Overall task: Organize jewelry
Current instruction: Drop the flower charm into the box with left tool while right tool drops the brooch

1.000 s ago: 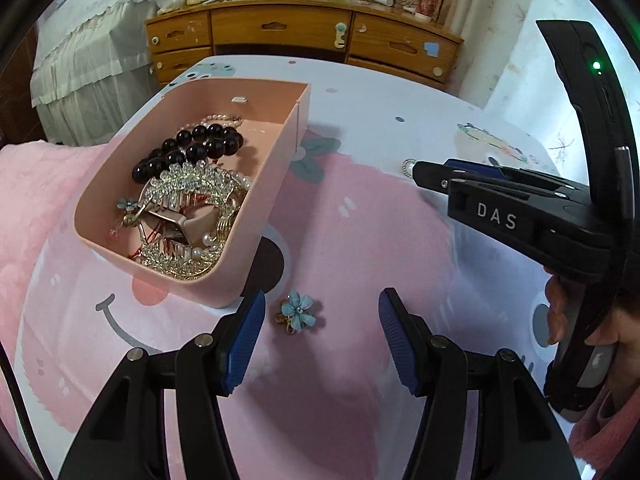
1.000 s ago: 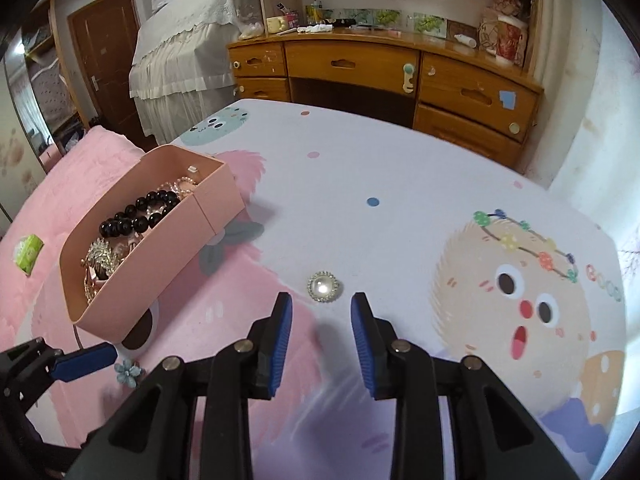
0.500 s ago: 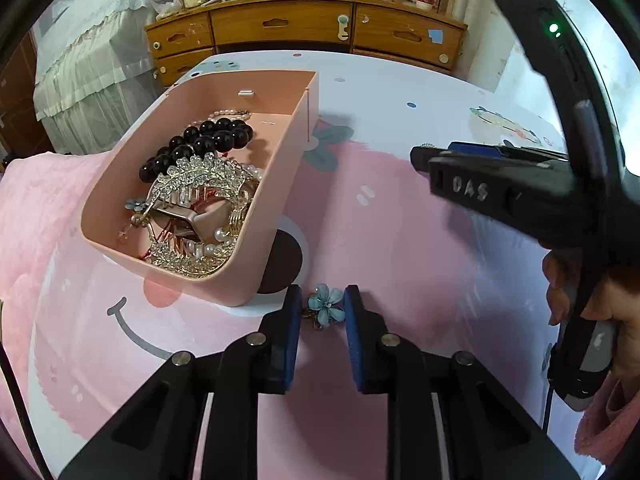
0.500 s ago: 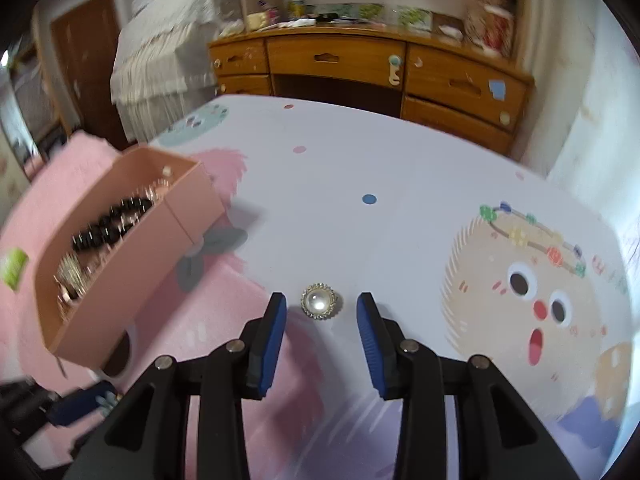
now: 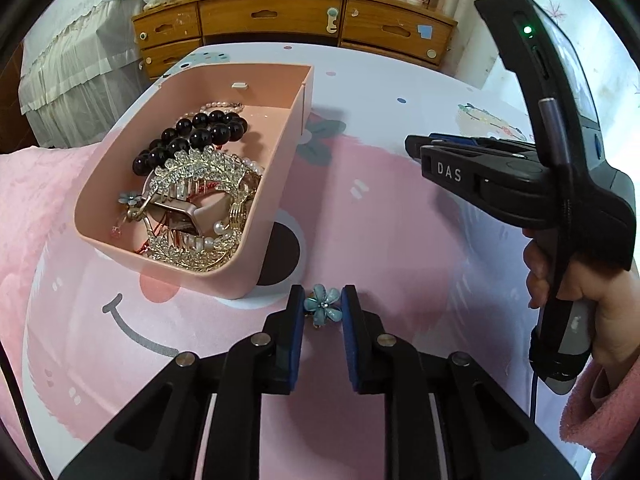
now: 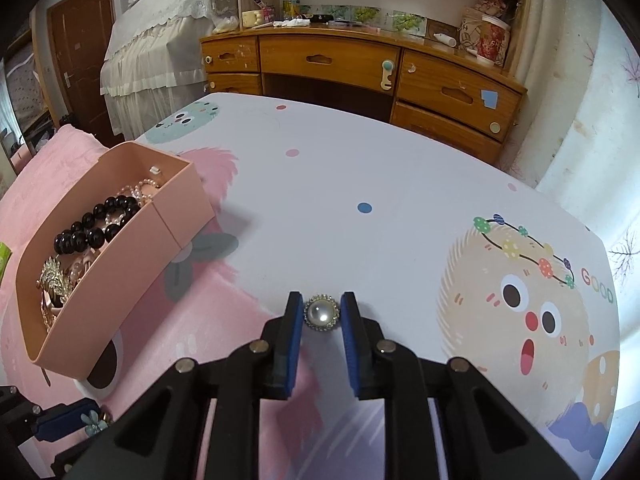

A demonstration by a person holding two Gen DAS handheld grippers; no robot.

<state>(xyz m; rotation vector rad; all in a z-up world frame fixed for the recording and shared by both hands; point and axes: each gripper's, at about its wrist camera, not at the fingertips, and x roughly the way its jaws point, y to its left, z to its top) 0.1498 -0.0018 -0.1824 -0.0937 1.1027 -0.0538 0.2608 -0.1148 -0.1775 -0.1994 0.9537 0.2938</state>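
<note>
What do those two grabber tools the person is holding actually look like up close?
Both are black plastic with silver rivets and blue pads lining the fingers. The left gripper and right gripper look alike. Seen from the side, the right one carries white letters "DAS", a green light and a dark cable. The right hand wears a pink sleeve.

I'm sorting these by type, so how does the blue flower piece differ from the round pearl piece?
The blue flower has separate pale blue petals around a small centre stone; the pearl piece is a smooth white dome ringed with tiny sparkly stones. The flower's outline is lobed, the pearl piece's is a neat circle. The flower sits close to the pink box; the pearl piece lies farther from it. Shared: each lies on the bedsheet with a tool closed around it.
</note>
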